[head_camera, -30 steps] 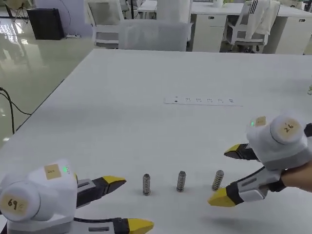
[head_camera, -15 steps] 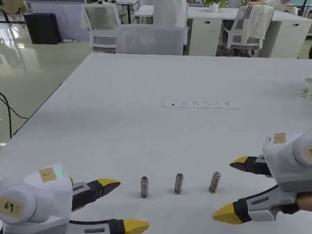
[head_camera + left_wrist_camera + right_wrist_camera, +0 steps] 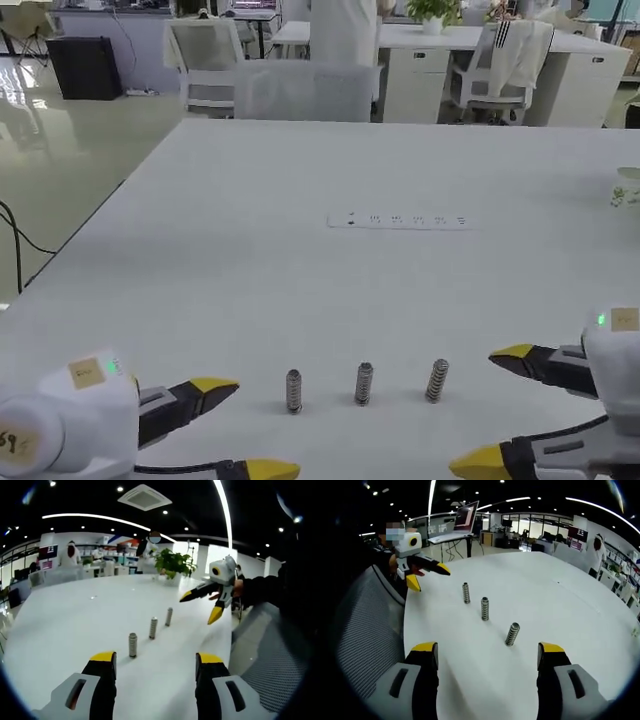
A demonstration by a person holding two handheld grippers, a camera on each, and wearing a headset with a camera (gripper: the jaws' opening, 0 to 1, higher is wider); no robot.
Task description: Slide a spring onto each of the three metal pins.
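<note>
We see three springs (image 3: 364,384) standing in a row near the near edge of the worktop (image 3: 300,250), between the two grippers and touching neither. The left gripper (image 3: 250,427) and the right gripper (image 3: 488,408) each have their jaws spread and empty, pointing inward toward the row. Each spring is a short grey metal coil. Two stand upright, and the one nearest the right gripper leans slightly.

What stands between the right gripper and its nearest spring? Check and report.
Nothing visible. Bare table lies between the open right gripper and the nearest spring. The middle spring and far spring stand beyond it, toward the left gripper.
</note>
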